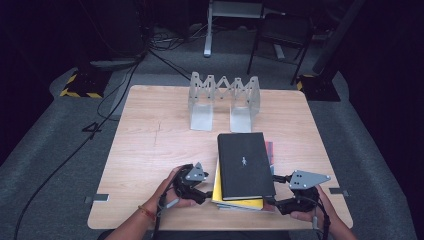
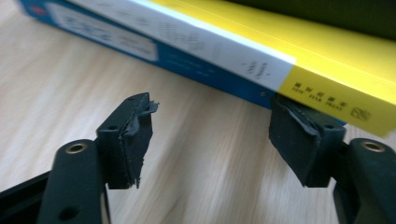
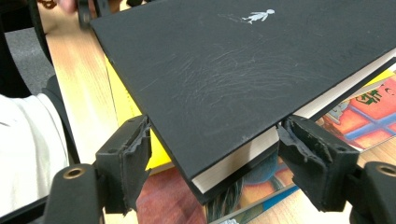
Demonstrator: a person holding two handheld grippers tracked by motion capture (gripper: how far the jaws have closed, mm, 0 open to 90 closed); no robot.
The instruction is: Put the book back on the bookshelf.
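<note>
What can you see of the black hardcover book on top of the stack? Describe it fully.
The black hardcover book lies flat and closed on top of the stack, over a yellow softcover book. Its matt cover is finely scuffed and bears a small silver figure. Cream page edges show between the boards. The open right gripper straddles its near corner, the jaws apart on either side; whether they touch is unclear.

you're in a lab or studio: a lone wooden table (image 1: 150,145) on grey carpet (image 1: 45,140), loose cables (image 1: 120,85) (hazard-striped blocks (image 1: 80,85) too), stands (image 1: 207,30) in dark surroundings.
</note>
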